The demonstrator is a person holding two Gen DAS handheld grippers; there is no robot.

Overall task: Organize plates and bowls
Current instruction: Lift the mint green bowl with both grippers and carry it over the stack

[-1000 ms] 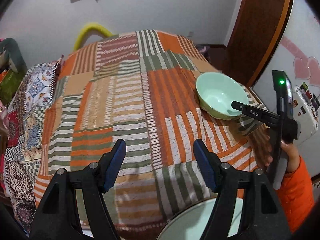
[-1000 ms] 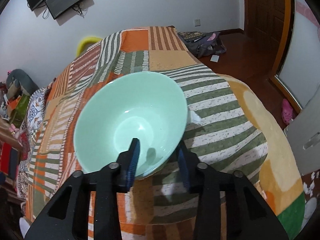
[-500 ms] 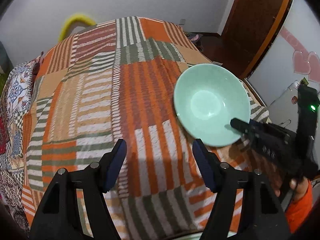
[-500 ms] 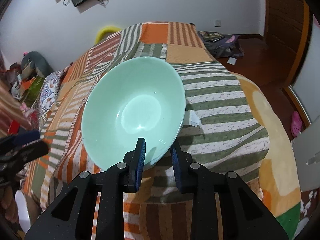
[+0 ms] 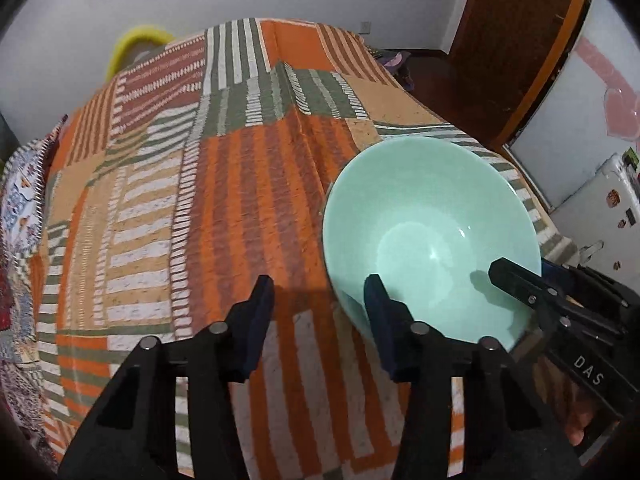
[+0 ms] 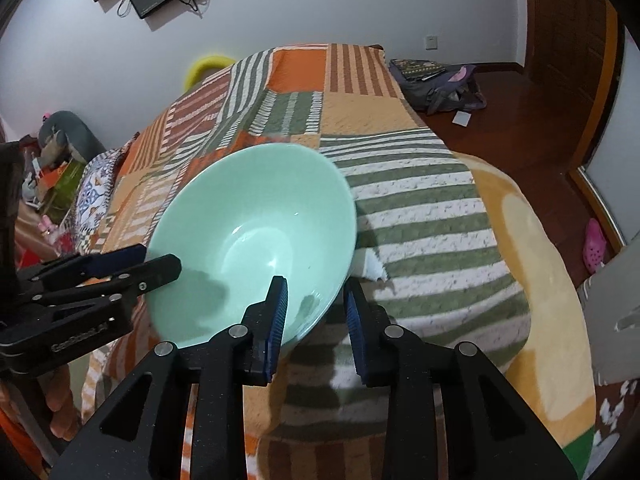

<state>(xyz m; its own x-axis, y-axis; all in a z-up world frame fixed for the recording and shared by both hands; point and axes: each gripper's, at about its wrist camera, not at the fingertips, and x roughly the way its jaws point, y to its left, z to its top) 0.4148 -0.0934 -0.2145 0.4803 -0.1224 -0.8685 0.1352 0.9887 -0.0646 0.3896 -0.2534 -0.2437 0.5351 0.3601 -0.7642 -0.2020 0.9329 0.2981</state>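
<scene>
The bowl (image 6: 256,236) is mint green and hangs tilted over the striped blanket (image 6: 420,216), near its right side. Your right gripper (image 6: 316,304) is clamped on the near rim, one pad inside, one outside. Your left gripper (image 5: 320,312) has just been closing around the bowl's left rim: one finger is inside the bowl, the other outside over the blanket, and I cannot tell that the pads press yet.

The risk: the bowl hangs from a single rim pinch on smooth glaze, so if you let go on the right before the left bites, it may pivot and drop. A hard left squeeze could also twist it.

The right gripper's arm reads "DAS"; the left's lettering is too blurred.
</scene>
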